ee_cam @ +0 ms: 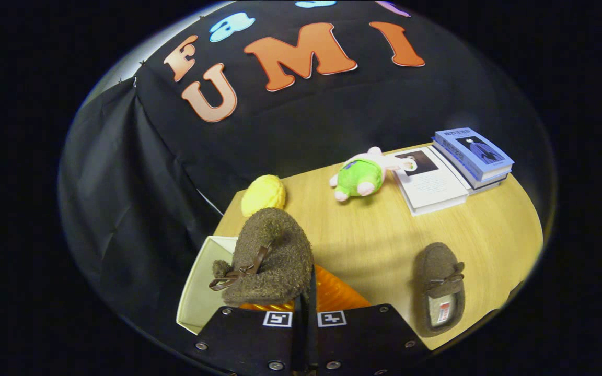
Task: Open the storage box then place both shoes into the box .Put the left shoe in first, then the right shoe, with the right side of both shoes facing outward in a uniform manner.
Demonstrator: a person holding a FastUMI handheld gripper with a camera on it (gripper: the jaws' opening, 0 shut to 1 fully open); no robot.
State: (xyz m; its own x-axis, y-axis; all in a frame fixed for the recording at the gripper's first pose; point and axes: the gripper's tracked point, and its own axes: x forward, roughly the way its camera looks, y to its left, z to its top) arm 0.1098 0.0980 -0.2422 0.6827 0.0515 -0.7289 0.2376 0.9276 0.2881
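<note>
hidden: your gripper (304, 292) fingertips are buried behind the held shoe's fuzzy upper, so the exact contact spots can't be made out. Most of the box interior is covered by that shoe, and the box's near corner is cut off by the gripper body.
gripper: you've got the fingers drawn close together, a thin dark gap between them, clamped on the brown shoe (270, 258) at its heel end as far as the view shows.
held shoe: it hangs just ahead of your fingers, above the storage box (196, 292), bow facing you. Long axis runs away from you, toe end pointing toward the yellow ball (263, 194) and the wall. You can't tell if it touches the box.
orange part: a ribbed orange surface (340, 295) shows right beneath the held shoe, just ahead of the fingers. Can't say what it belongs to.
storage box: pale, open-topped, at the table's (489, 230) near-left corner, partly past the edge.
second shoe: the other brown shoe (439, 295) lies flat on the table well apart from the box, sole down, opening toward you, toe pointing away, long axis roughly parallel to the fingers.
clutter: green plush toy (361, 177) mid-table, and beside it a white book (429, 180) with a blue book stack (473, 154) just past it.
</note>
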